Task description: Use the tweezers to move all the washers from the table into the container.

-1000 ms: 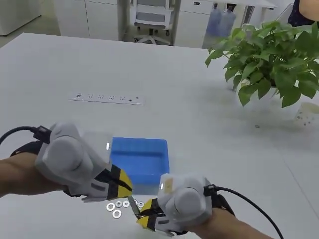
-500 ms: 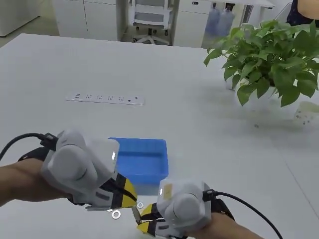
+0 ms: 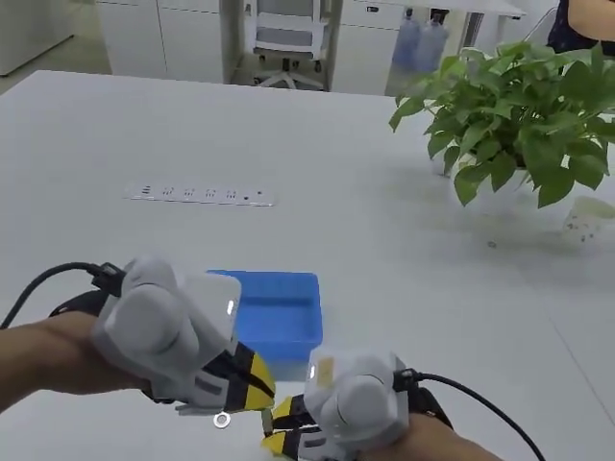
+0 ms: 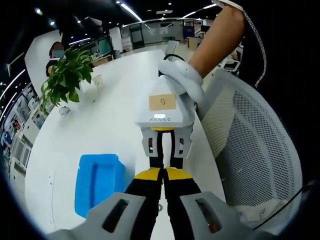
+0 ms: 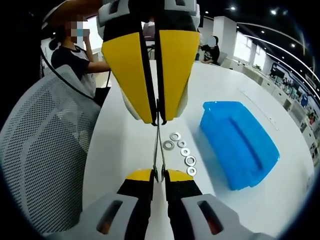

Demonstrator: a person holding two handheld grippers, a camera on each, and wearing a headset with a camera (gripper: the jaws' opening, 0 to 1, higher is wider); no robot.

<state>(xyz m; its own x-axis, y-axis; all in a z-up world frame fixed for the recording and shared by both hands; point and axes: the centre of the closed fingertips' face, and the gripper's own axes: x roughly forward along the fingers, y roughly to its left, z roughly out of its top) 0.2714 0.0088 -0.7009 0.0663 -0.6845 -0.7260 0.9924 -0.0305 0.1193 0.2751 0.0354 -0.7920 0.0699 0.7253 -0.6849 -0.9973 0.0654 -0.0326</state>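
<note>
The right gripper (image 5: 159, 176) and the left gripper (image 5: 158, 119) face each other tip to tip. Both pairs of jaws are pressed on the thin tweezers (image 5: 158, 145) between them. Several washers (image 5: 190, 160) lie together on the white table (image 5: 120, 150), near the blue container (image 5: 240, 142).

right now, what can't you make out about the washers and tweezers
- Head view: the left gripper and right gripper hide all but one washer.
- Right gripper view: both ends of the tweezers vanish between the grippers' jaws, so the tip end is unclear.
- Head view: the container's near left corner sits behind the left gripper.
</note>
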